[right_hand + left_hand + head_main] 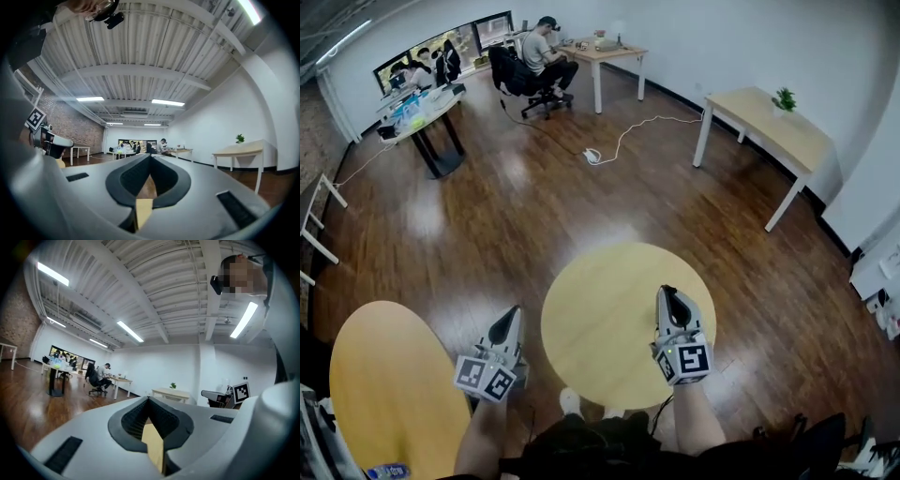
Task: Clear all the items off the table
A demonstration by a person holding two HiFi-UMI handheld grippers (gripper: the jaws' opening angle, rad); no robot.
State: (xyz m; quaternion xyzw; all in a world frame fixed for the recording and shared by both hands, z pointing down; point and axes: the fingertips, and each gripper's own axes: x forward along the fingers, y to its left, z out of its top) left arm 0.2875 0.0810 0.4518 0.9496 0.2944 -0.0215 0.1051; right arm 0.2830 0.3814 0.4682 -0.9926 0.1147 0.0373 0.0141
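A round yellow table stands just in front of me, and its top shows only bare wood. My left gripper hangs at the table's left edge, over the floor, shut with nothing in it. My right gripper is over the right part of the tabletop, also shut and empty. In the left gripper view the left gripper points level across the room with its jaws together. The right gripper in its own view is the same, with a strip of yellow table below the tips.
A second round yellow table stands at my lower left with a bottle near its front edge. A rectangular table with a small plant is at the right wall. A white cable lies on the floor. People sit at far desks.
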